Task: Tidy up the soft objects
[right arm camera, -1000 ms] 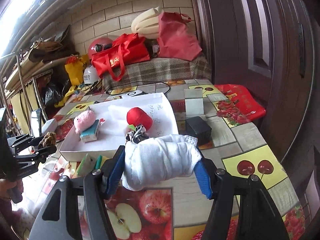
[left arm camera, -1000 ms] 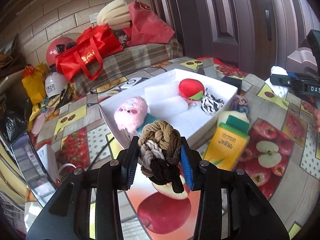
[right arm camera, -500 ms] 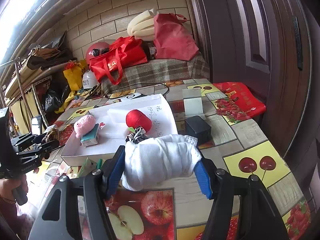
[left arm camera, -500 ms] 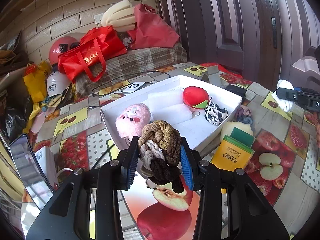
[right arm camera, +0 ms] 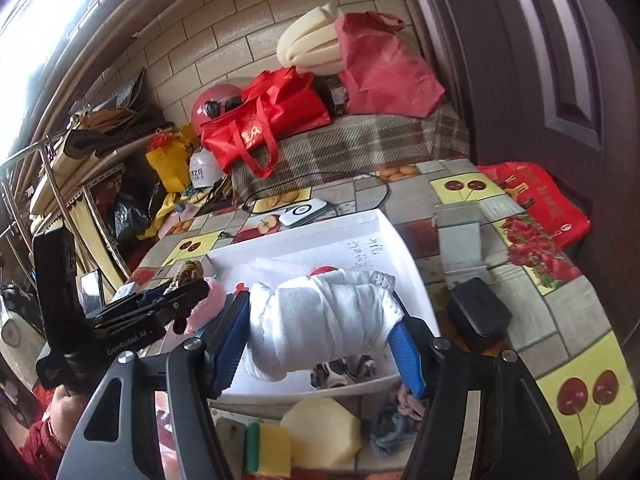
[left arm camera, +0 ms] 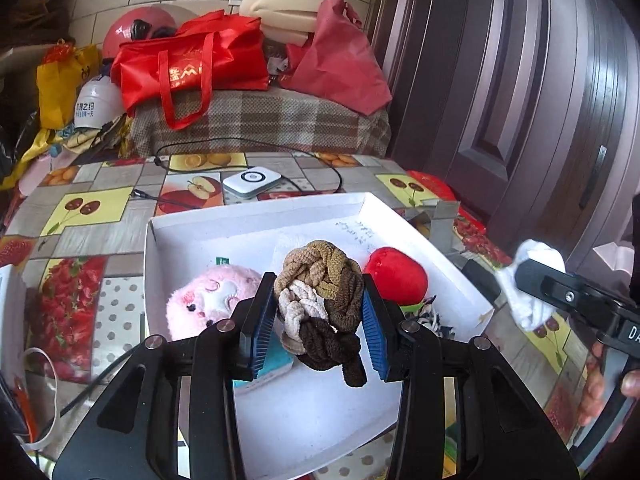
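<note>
Now both loads, braided knot (left arm camera: 320, 300) and white cloth (right arm camera: 320, 320), have moved over the white box (left arm camera: 400, 216).

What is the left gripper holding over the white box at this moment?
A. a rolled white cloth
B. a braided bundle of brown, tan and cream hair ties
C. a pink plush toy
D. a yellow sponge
B: the left gripper is clamped on the braided hair-tie bundle above the white box, with the pink plush toy lying inside.
</note>
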`<state>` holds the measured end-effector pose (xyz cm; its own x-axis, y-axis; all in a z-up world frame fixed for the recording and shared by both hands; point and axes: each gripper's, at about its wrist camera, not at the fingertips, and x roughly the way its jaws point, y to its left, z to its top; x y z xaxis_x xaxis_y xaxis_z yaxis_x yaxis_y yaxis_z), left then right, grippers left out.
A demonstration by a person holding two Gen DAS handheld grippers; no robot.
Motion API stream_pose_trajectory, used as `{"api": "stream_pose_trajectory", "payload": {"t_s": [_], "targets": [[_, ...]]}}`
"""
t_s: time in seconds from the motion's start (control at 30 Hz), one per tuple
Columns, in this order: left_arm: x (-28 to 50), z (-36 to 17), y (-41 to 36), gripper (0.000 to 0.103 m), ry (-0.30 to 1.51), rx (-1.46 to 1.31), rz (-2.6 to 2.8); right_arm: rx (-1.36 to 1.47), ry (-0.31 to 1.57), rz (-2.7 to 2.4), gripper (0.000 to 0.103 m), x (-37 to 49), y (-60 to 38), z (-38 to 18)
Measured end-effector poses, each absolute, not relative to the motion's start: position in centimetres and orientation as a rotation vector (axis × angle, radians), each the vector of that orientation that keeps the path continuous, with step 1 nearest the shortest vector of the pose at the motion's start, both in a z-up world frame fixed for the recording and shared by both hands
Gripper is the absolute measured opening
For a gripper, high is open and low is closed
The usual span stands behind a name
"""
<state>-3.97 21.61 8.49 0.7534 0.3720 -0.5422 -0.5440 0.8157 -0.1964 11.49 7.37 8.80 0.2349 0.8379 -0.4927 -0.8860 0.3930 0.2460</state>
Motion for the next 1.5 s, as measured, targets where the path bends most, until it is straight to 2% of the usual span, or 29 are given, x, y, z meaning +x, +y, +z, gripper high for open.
{"api": "stream_pose_trajectory", "payload": {"t_s": [0.07,0.17,0.23,0.27,0.33,0.6,0.73,0.87,1.2,1.5], "targets": [[-3.9,7.9,21.9,0.042,0.527,-0.345,0.532,-0.12,0.641,1.181,0.065,11.6,9.7,8.0],[-4.3,7.6,22.7,0.059,0.531,-0.368,0.569,-0.114,0.692,1.168,0.071,12.3,11.9,6.8],[-4.6,7.9,22.8,0.101,0.523,-0.345,0.618,-0.116,0.705,1.137,0.086,12.7,12.4,6.2],[-4.9,8.1,22.7,0.103,0.509,-0.326,0.644,-0.101,0.694,1.122,0.088,12.7,12.0,6.1],[-5.2,8.6,22.4,0.103,0.501,-0.302,0.661,-0.057,0.668,1.111,0.103,12.6,10.5,6.2],[-9.8,8.7,17.0,0.103,0.495,-0.257,0.526,0.01,0.576,0.94,0.103,11.6,0.9,5.8],[-12.5,6.3,11.2,0.103,0.59,-0.248,0.328,-0.021,0.713,0.735,0.103,12.5,-2.5,2.6],[-12.9,3.2,6.6,0.103,0.759,-0.166,0.226,0.014,0.87,0.666,0.103,13.9,-4.4,-0.3],[-5.4,0.6,8.2,0.103,0.92,-0.148,0.224,-0.14,0.835,0.656,0.103,13.0,-1.0,-0.7],[-5.4,0.6,8.4,0.103,0.918,-0.145,0.223,-0.164,0.841,0.646,0.103,13.0,-0.7,-1.0]]}}
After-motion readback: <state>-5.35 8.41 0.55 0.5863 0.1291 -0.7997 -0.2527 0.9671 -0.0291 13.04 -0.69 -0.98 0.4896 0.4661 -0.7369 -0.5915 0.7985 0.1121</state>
